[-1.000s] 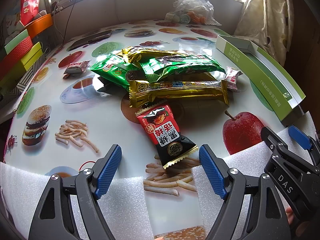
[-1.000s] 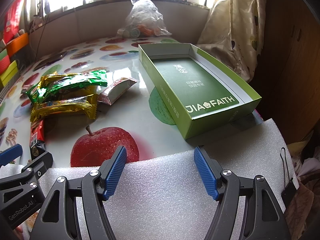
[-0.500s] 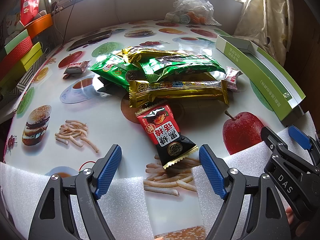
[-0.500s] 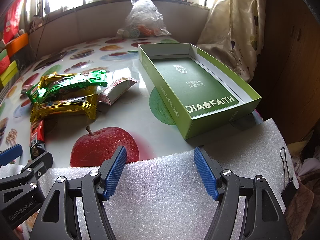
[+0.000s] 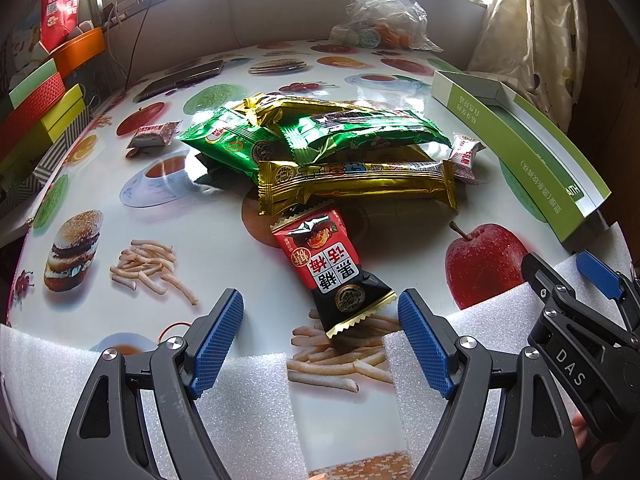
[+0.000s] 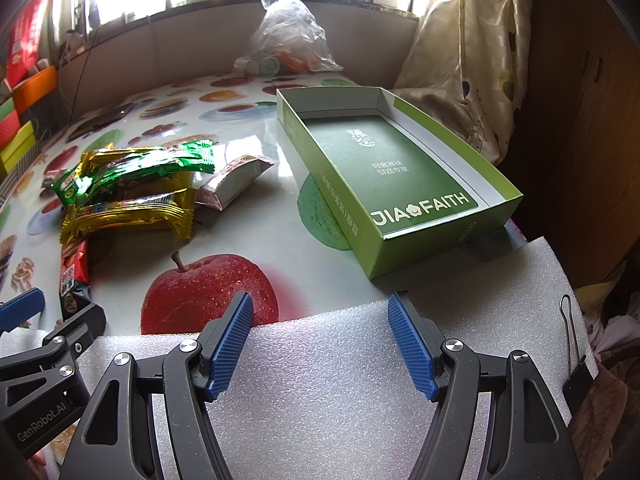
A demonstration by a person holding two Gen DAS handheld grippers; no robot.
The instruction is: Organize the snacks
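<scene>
Two open grippers wait at the near edge of a tabletop (image 5: 224, 216) printed with food pictures, snacks piled beside a green box.

Taking the green box (image 6: 404, 184) as the landmark: farthest to its left a small red-and-white candy packet (image 5: 154, 136) lies alone; nearer the box sits the heap of green snack packs (image 5: 320, 136) over a gold wafer pack (image 5: 356, 184), with a white-and-red candy packet (image 5: 464, 156) between the heap and the box wall. A red-and-black candy packet (image 5: 332, 268) lies in front of the gold pack, its tail reaching between the blue fingers (image 5: 218, 336) of the left gripper (image 5: 320, 332), spread wide and holding nothing. The right gripper (image 6: 320, 344), below the box's near corner, hovers over white foam sheet (image 6: 320, 392), fingers apart and empty. The box stands open and empty.
</scene>
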